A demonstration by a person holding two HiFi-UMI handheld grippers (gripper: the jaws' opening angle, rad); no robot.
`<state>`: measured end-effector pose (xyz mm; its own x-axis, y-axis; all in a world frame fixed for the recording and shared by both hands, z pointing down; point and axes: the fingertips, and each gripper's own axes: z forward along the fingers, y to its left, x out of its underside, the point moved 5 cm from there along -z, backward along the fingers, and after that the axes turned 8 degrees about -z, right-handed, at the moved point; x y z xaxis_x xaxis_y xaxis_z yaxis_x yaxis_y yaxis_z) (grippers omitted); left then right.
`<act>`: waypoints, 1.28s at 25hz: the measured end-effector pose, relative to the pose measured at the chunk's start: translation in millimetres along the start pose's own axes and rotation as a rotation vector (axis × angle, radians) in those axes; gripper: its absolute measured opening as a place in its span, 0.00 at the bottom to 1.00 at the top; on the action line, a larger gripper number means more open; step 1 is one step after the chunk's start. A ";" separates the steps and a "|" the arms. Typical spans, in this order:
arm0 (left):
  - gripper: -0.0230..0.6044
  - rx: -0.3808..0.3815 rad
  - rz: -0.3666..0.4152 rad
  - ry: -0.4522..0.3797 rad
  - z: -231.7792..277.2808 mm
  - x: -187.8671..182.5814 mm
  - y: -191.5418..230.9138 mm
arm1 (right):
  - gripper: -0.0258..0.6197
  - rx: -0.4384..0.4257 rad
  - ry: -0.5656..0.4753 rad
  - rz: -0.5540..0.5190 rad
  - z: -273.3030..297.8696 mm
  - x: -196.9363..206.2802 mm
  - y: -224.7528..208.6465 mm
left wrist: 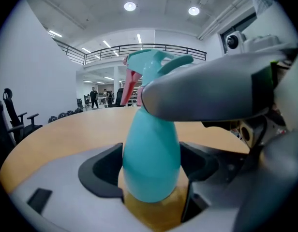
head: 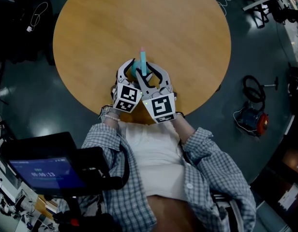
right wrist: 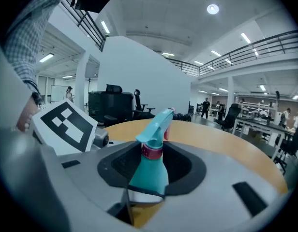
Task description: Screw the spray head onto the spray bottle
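Observation:
A teal spray bottle (head: 143,62) stands on the round wooden table (head: 139,18) near its front edge, between both grippers. My left gripper (head: 131,67) is shut on the bottle's wide body (left wrist: 151,153), with a black pad pressing each side. The teal spray head (right wrist: 157,124) with its pink trigger sits on the bottle's neck above a pink collar (right wrist: 151,150). My right gripper (right wrist: 151,154) is shut on that collar from the right side (head: 152,72). One right jaw crosses the top of the left gripper view and hides part of the spray head (left wrist: 154,62).
The person's checked sleeves and white shirt (head: 158,153) lie just behind the grippers. A dark screen (head: 45,170) sits at the lower left. On the floor to the right are a red and blue device (head: 254,121) and a black cable coil (head: 253,88).

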<state>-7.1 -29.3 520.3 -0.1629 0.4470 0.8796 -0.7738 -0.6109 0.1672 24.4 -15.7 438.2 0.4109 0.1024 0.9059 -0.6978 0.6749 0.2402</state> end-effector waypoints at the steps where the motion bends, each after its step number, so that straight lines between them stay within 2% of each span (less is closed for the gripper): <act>1: 0.62 0.001 0.001 0.002 0.2 0.2 0.1 | 0.24 -0.028 0.004 -0.011 -0.3 0.1 -0.7; 4: 0.62 0.001 -0.007 0.001 0.6 0.5 1.1 | 0.24 -0.084 0.014 -0.029 -3.9 1.0 -2.3; 14: 0.62 0.005 -0.010 0.000 0.4 1.1 1.7 | 0.22 -0.169 0.019 -0.027 -21.2 5.6 8.0; 19: 0.62 0.010 -0.010 0.000 1.0 1.3 1.3 | 0.22 -0.257 -0.037 -0.032 -40.9 -4.0 -4.3; 20: 0.62 0.014 -0.007 0.000 0.9 1.7 1.3 | 0.23 -0.287 -0.049 -0.049 -46.4 -9.0 -12.3; 22: 0.62 0.021 0.000 0.002 0.5 2.0 1.3 | 0.40 -0.363 -0.052 -0.145 -53.8 -24.2 -31.0; 23: 0.62 0.025 0.002 0.003 0.3 2.1 1.2 | 0.42 -0.405 -0.041 -0.217 -54.7 -33.3 -40.6; 26: 0.62 0.028 0.003 0.004 0.6 1.6 1.6 | 0.43 -0.575 0.040 -0.406 -43.8 -47.1 -64.3; 27: 0.62 0.027 0.002 0.004 1.1 1.4 1.6 | 0.43 -0.645 0.065 -0.425 -36.7 -46.2 -69.7; 29: 0.62 0.029 0.000 0.004 2.6 1.0 0.5 | 0.43 -0.773 0.101 -0.383 -22.1 -39.5 -77.0; 32: 0.62 0.032 0.001 0.005 3.8 1.4 -0.6 | 0.43 -0.886 0.151 -0.288 -5.5 -23.5 -73.9</act>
<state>-4.5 -30.8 523.1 -0.1670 0.4494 0.8776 -0.7534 -0.6323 0.1804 69.6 -63.9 397.2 0.6130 -0.1034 0.7833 0.1177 0.9923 0.0389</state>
